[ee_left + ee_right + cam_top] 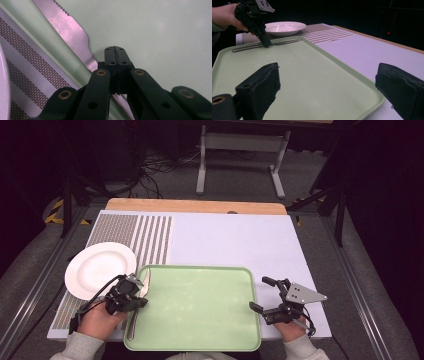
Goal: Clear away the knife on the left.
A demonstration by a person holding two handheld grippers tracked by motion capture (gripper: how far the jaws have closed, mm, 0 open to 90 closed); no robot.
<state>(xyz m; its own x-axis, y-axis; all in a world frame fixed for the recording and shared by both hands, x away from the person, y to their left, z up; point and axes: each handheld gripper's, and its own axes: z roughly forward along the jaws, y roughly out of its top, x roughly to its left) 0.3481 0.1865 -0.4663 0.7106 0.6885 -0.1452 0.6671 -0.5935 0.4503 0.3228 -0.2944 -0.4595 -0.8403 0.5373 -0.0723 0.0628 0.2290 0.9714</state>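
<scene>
- High view: knife (138, 302) lying along the left rim of the green tray (200, 340), lower left of the frame, beside the white plate (95, 265) on the surface (240, 240). Long axis near vertical in the picture, blade tip toward the top, handle toward the bottom edge. Left claw (141, 296) down at the knife's middle; right claw (262, 295) off the tray's right rim, lower right, jaws wide apart and empty.
- Left gripper view: left claw (115, 53) fully closed, pads pressed flat together with nothing between them, tip just beside the knife (68, 30), apparently not gripping it. Serrated blade running to the upper left of the frame, handle end passing under the jaws. Judged early: knife not yet lifted, pick-up and placing left to do.
- Right gripper view: right claw (332, 82) open wide, holding nothing, over the tray's (362, 92) near corner. Knife (267, 44) at upper left, lying almost level across the picture, left claw (265, 42) standing on or next to it, plate (285, 27) behind.
</scene>
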